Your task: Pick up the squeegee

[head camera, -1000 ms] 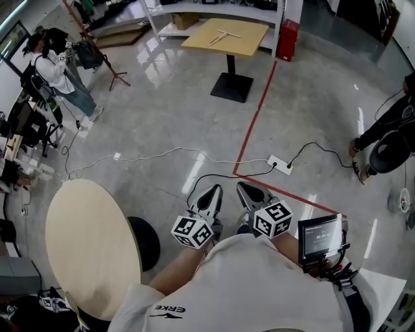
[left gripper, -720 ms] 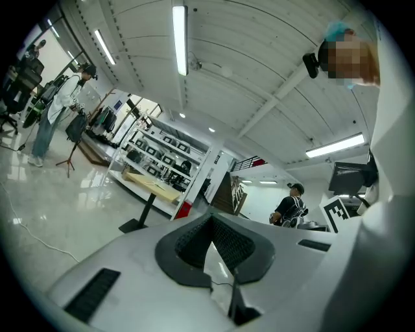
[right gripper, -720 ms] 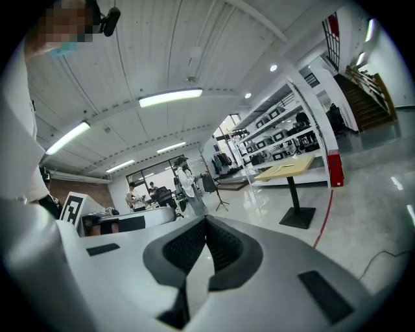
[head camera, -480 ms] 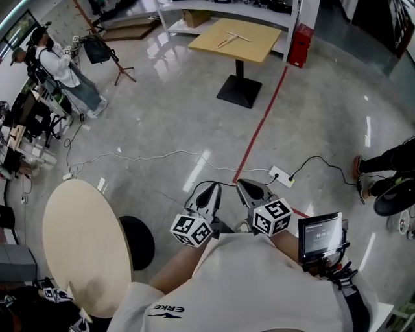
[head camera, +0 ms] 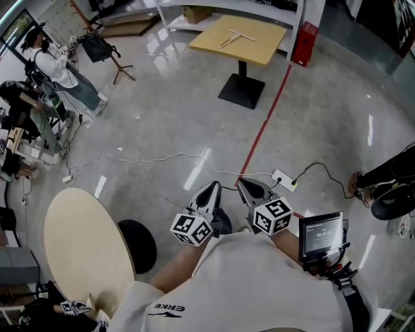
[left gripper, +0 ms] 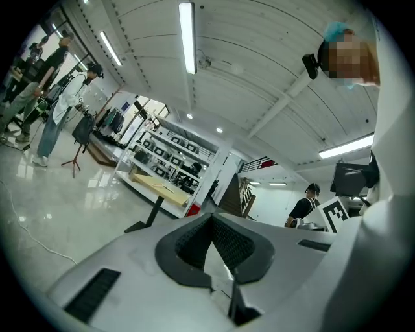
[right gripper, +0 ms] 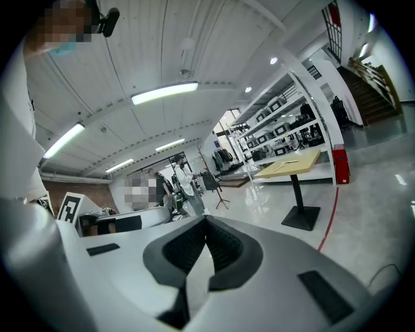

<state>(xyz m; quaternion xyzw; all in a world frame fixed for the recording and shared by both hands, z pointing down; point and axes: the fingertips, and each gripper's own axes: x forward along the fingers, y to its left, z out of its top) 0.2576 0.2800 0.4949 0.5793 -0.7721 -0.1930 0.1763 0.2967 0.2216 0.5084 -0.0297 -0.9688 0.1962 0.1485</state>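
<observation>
Head view has the pale, T-shaped squeegee point(head camera: 235, 39) lying on a square yellow-topped pedestal table point(head camera: 262, 50), well across the glossy grey floor point(head camera: 162, 117) from my left gripper point(head camera: 211, 191) and right gripper point(head camera: 248, 188); left gripper view, then right gripper view, show ribbed black pads point(left gripper: 228, 243) pressed together, empty.

Glossy grey floor point(head camera: 162, 123), square table point(head camera: 266, 43), perhaps shelving point(head camera: 220, 8)

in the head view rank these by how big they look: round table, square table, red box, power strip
1. round table, largest, though it is also nearest the camera
2. square table
3. red box
4. power strip, smallest
</observation>
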